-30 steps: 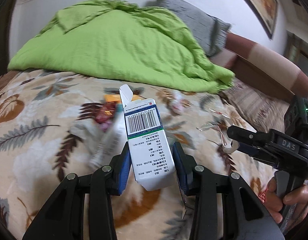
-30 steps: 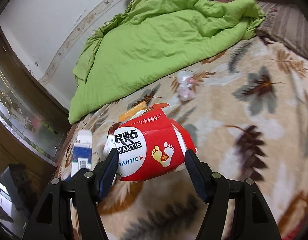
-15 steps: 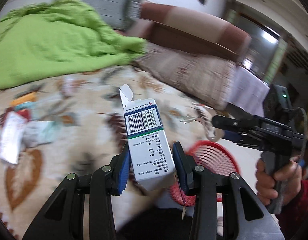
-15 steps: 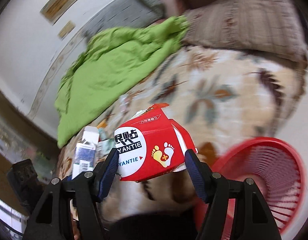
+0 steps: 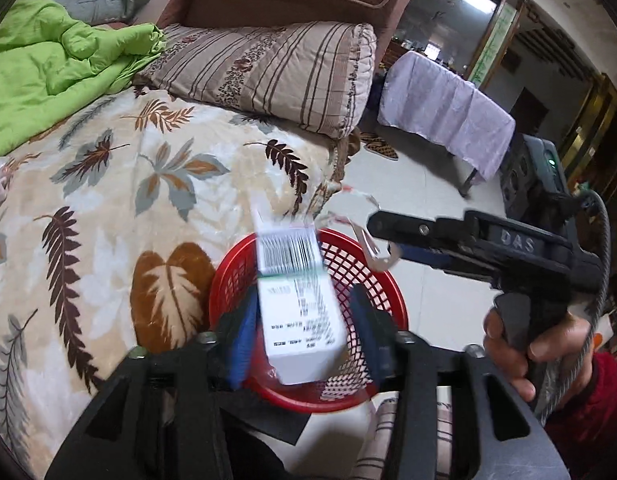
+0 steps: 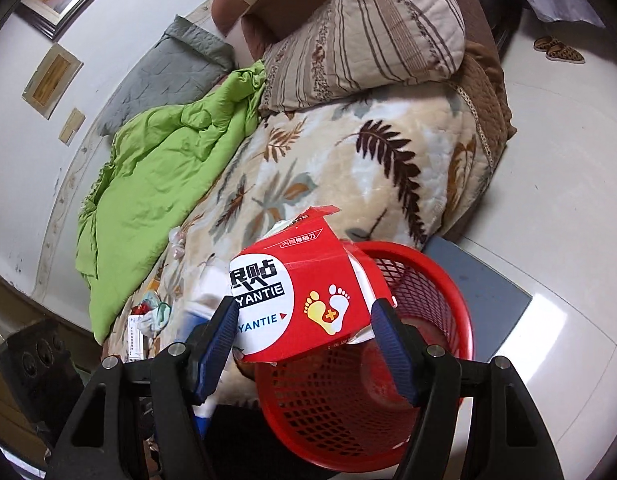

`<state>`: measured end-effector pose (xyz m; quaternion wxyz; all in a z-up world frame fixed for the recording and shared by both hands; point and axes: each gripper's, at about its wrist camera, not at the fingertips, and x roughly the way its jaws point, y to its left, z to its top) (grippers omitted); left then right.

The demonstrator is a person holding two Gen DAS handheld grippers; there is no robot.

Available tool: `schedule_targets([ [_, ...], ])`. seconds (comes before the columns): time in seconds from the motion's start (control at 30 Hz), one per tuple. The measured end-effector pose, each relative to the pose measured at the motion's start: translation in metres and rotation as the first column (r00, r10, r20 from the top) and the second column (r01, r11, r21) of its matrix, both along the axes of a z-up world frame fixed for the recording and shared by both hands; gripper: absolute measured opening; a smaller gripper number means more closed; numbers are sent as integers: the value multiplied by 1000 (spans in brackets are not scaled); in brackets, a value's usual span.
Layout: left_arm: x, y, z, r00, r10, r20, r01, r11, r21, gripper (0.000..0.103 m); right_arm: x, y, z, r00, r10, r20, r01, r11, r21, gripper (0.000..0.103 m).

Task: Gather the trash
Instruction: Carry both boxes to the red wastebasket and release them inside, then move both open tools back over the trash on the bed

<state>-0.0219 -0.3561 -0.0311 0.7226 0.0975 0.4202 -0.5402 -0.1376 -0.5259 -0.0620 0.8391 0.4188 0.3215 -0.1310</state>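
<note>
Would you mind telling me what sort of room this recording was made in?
Most likely a bedroom in a home: a bed with a leaf-patterned blanket, a striped pillow and a rumpled green quilt.

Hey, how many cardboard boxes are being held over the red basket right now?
2. The white barcode box sits between the opening jaws of the left gripper; the red foot-patch box sits between the right gripper's opening jaws, both above the red basket. More litter on the bed may include others.
</note>
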Motion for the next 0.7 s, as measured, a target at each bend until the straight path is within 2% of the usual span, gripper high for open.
schedule_targets([
  [0.03,2,-1,-1,1000,7,-11,-7,1000,-6,61,-2,-3,-2,1000,-4,-7,4,1000,-4,78],
  [0.07,5,0,-1,1000,15,-24,-15,1000,-15,63,-3,-2,-2,1000,-9,-9,9,1000,-7,80],
  [0.3,18,26,9,996,91,-14,-92,996,-23,64,4,4,9,1000,15,22,-14,999,-46,82],
  [0.47,37,64,14,984,179,9,-179,984,-26,64,37,35,23,991,126,51,-122,989,-79,82],
  [0.7,72,139,20,942,335,14,-334,942,-46,65,95,89,31,958,278,72,-270,958,-101,82],
])
